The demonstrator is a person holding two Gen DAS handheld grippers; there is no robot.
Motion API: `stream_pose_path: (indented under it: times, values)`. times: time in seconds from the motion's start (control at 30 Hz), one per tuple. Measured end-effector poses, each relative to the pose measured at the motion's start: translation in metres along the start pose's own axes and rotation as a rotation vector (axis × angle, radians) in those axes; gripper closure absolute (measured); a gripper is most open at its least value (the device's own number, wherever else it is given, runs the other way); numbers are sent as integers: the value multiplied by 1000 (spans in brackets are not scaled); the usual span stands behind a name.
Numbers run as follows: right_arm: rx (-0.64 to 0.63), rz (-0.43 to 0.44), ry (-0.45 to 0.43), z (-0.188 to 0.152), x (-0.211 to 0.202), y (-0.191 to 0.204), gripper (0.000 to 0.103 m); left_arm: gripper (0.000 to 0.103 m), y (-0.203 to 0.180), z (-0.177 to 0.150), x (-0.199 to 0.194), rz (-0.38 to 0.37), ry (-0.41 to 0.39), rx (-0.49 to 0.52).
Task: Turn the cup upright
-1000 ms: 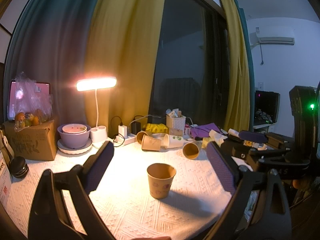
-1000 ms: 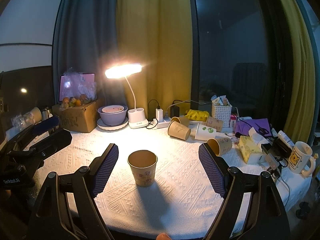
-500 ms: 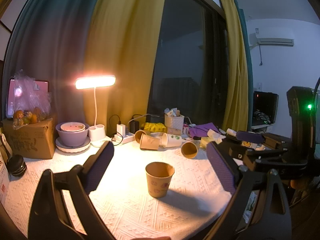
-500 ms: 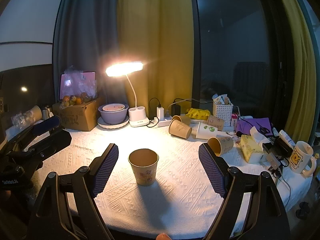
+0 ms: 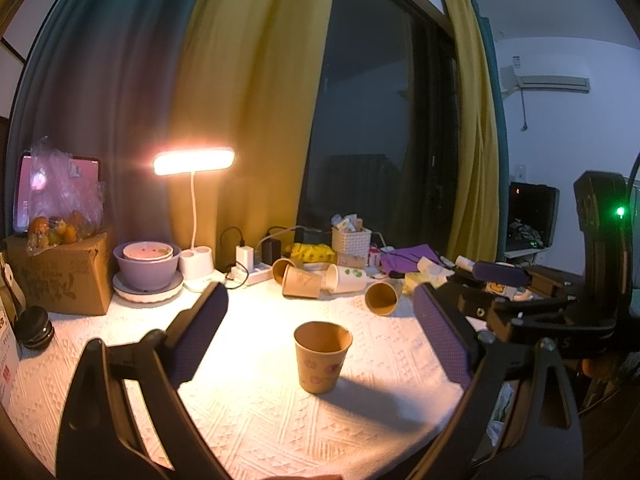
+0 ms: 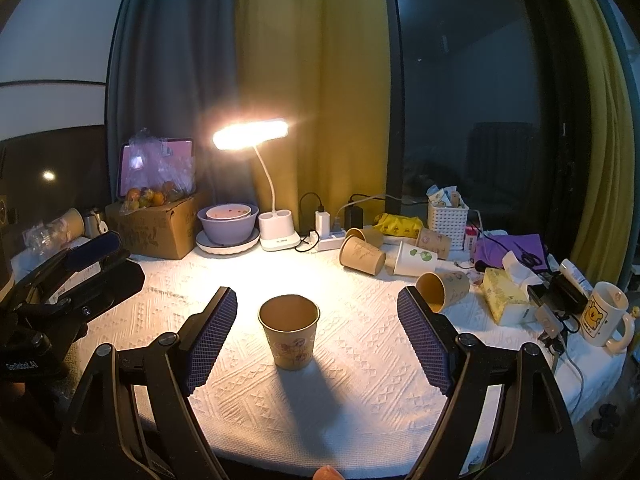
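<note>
While the brown paper cup [image 6: 289, 330] stands upright, mouth up, on the white textured cloth [image 6: 360, 380] near the table's front middle, nothing touches it. Looks empty, thin-walled, printed with small flowers; judged very light, soft enough to dent under a hard squeeze, easy to knock over. Best hold is probably across the mid wall, pads on opposite sides, gentle pressure; the rolled rim is the stiffest part, the base adds some stiffness too.

Right gripper [image 6: 316, 340] is spread wide, holds nothing, cup sits between the lines of its purple pads [image 6: 210, 338], apart from both. Left gripper [image 5: 320, 340] is likewise wide apart and empty, cup ahead between its fingers, no contact. Each gripper shows at the edge of the other's view.

Task seems done for this cup, judging by its pose. Further back, four more paper cups lie on their sides: a brown one [image 6: 362, 255], a white one with green print [image 6: 415, 259], another brown one [image 6: 442, 290] nearest the right pad, one [image 6: 434, 242] behind. Desk lamp [image 6: 250, 134] is lit behind, purple bowl [image 6: 228, 224], cardboard box [image 6: 154, 228], white basket [image 6: 447, 220], tissue box [image 6: 506, 300], bear mug [image 6: 604, 314] at far right.
</note>
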State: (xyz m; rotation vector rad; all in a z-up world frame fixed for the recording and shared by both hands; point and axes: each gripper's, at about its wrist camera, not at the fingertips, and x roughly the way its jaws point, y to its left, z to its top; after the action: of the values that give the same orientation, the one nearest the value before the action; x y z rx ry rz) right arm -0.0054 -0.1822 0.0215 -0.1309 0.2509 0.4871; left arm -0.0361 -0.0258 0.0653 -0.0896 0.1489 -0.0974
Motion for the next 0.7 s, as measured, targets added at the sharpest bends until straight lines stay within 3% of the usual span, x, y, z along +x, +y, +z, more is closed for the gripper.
stream_pose_path:
  times: [0.7]
  values:
    - [-8,8,9,-5,3,4,18,9,2,-4,3,0,-4,-8]
